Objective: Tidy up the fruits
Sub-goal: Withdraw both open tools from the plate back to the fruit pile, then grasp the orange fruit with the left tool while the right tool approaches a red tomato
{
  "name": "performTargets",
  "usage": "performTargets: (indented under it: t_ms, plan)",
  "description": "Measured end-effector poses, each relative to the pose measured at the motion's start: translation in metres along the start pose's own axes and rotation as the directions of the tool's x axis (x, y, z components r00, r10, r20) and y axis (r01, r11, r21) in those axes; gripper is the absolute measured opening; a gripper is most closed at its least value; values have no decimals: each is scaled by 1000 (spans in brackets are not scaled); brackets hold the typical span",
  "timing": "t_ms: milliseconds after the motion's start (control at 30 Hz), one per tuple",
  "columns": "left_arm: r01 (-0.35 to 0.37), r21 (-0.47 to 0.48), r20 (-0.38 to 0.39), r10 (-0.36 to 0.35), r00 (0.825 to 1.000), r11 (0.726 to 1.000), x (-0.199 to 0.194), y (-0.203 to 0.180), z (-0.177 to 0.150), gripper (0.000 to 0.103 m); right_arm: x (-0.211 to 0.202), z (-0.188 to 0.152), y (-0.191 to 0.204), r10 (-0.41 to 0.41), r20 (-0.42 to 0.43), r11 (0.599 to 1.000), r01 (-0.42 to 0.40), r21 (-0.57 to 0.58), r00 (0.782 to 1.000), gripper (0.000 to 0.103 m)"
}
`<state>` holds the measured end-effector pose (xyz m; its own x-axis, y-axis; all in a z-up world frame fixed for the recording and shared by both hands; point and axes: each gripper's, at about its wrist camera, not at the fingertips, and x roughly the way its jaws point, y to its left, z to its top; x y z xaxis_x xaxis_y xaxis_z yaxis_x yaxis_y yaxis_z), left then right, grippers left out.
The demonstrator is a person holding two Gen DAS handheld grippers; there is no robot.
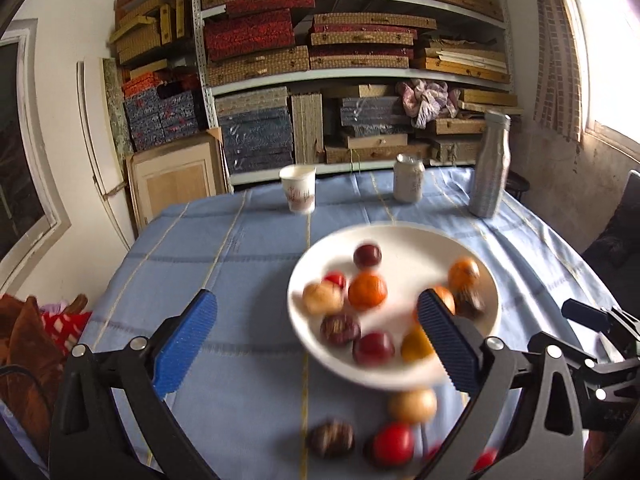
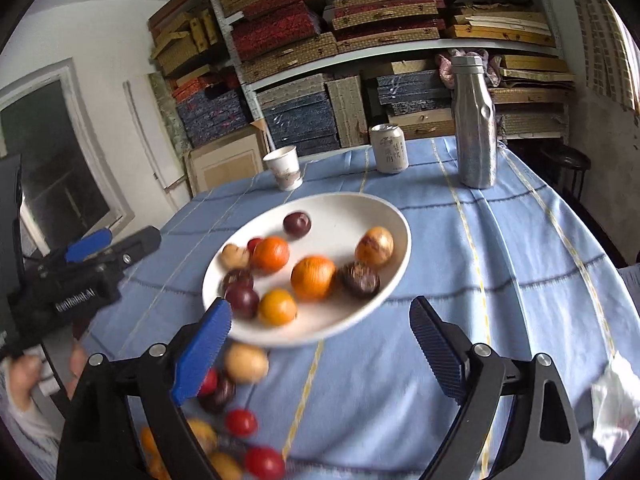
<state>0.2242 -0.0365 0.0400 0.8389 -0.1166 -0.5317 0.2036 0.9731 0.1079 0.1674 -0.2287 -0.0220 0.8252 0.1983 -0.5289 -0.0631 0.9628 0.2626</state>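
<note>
The white plate (image 1: 394, 236) rests on the blue-clothed bench (image 1: 224, 248) and carries a mixed load of fruit: oranges, dark plums, pale brown fruits and small red ones; further fruits lie loose on the cloth in front of the plate's near rim. The left gripper (image 1: 316, 336) is fully released, with nothing between its blue pads; its right finger overlaps the plate's near right side in the picture, while its left finger stands over bare cloth, so the plate sits ahead and to the right of the gap. The left wrist view alone shows the brown and red cloth bundle (image 1: 36, 340) at the bench's left edge and the window (image 1: 612, 52) at right; it catches only part of the right gripper at its right margin. The right gripper (image 2: 320, 340) is likewise spread wide and holds nothing; the plate (image 2: 320, 204) lies just ahead of the gap, slightly to its left, and a pale fruit (image 2: 245, 362) sits on the cloth just beside the left finger. The right wrist view alone shows the person's hand (image 2: 24, 376) around the left gripper's handle, a crumpled white wrapper (image 2: 612, 408) at lower right, and a larger cluster of loose fruit at lower left. Both views show the paper cup (image 2: 283, 167), the can (image 2: 388, 148) and the metal bottle (image 2: 474, 120) standing upright beyond the plate, with stacked shelves (image 2: 400, 46) behind.
</note>
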Motion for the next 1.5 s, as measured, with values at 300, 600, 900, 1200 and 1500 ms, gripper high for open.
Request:
performTargets:
  t_ms: [300,600,900,1200,1500]
  plan:
    - [82,-18,-120,-84,989,996,-53,30,-117,99,-29,-63,19,34,-70,988,-44,-150,997,91]
    - [197,-67,-198,-207,958,978,-44,35,-140,99,-29,-61,13,31,-80,994,-39,-105,996,91]
    - [129,-71,-257,-143,956,989,-23,40,-136,99,-28,-61,10,28,-80,995,-36,-93,996,91]
    - [41,-108,-203,-62,977,993,-37,65,-138,99,-27,-60,8,24,-83,995,-32,-91,996,92]
    - [59,-95,-255,-82,963,994,-11,60,-133,99,-27,-60,9,25,-84,995,-32,-92,996,92]
